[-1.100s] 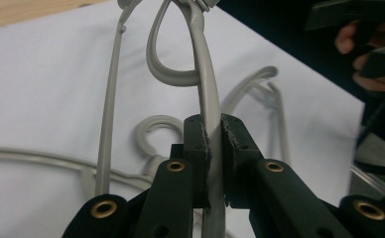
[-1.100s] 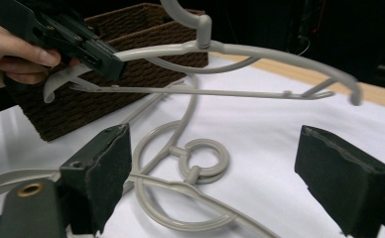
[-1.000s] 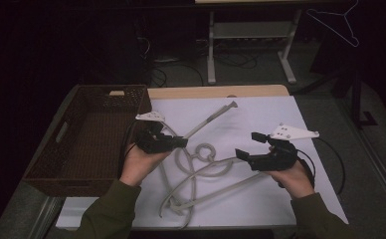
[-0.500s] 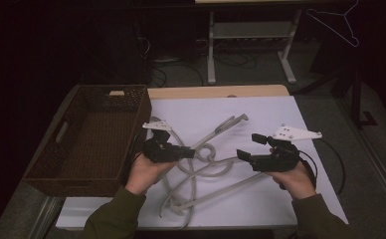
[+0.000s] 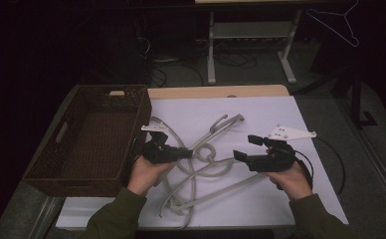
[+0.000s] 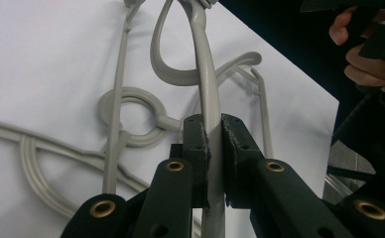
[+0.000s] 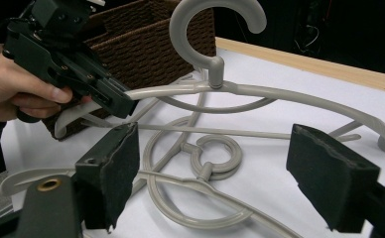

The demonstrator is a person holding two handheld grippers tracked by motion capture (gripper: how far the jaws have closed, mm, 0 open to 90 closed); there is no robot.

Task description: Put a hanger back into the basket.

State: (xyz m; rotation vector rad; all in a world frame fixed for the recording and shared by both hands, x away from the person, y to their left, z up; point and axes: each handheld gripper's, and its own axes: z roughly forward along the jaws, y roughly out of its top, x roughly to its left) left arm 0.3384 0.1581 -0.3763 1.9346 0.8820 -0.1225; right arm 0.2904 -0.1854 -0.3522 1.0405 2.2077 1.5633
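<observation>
Two grey plastic hangers (image 5: 201,164) are lying tangled mid-table. Left gripper (image 6: 214,148) is pinching one hanger's arm, lifting it; right gripper (image 7: 230,173), at 3 o'clock, is spread, jaws narrowing around nothing. Next: steadying the lower hanger, then basket (image 5: 89,139) at 9 o'clock.

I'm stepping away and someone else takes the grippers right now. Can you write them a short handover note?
Left gripper: shut on the shoulder of the lifted grey hanger.
Right gripper: open, nothing between its pads, jaws just closing a little.
Other grey hangers lie tangled on the white table; the wicker basket sits at the left with no hanger in it.
Done: one hanger gripped.
Left: probably free it from the tangle, then sort the rest.
</observation>
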